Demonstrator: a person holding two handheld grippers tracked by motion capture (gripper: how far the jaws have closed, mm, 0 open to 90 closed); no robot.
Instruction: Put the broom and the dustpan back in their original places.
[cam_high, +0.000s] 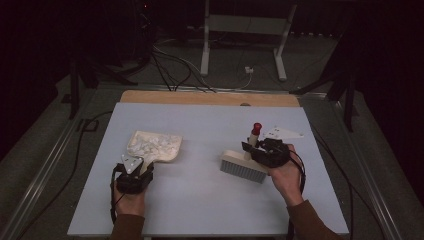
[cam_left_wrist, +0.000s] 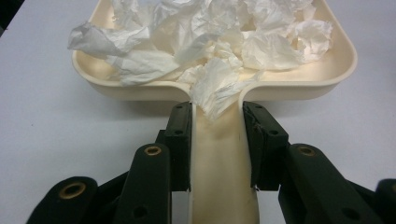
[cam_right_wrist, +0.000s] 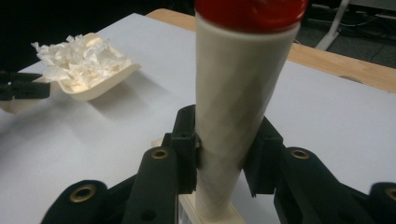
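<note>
A cream dustpan (cam_high: 159, 146) full of crumpled white paper scraps (cam_left_wrist: 210, 42) rests on the pale table at the left. My left gripper (cam_high: 134, 172) is shut on the dustpan's handle (cam_left_wrist: 219, 154), its pads pressed on both sides. At the right a cream hand brush (cam_high: 243, 166) with a red-capped handle (cam_high: 255, 131) stands with its bristles on the table. My right gripper (cam_high: 260, 150) is shut on that upright handle (cam_right_wrist: 233, 116). In the right gripper view the dustpan (cam_right_wrist: 91, 79) lies off to the left.
The pale tabletop (cam_high: 200, 200) has a wooden strip (cam_high: 210, 98) along its far edge. Beyond it are cables and a white stand's legs (cam_high: 240, 45) on a dark floor. A metal rail (cam_high: 45, 170) runs along the table's left side.
</note>
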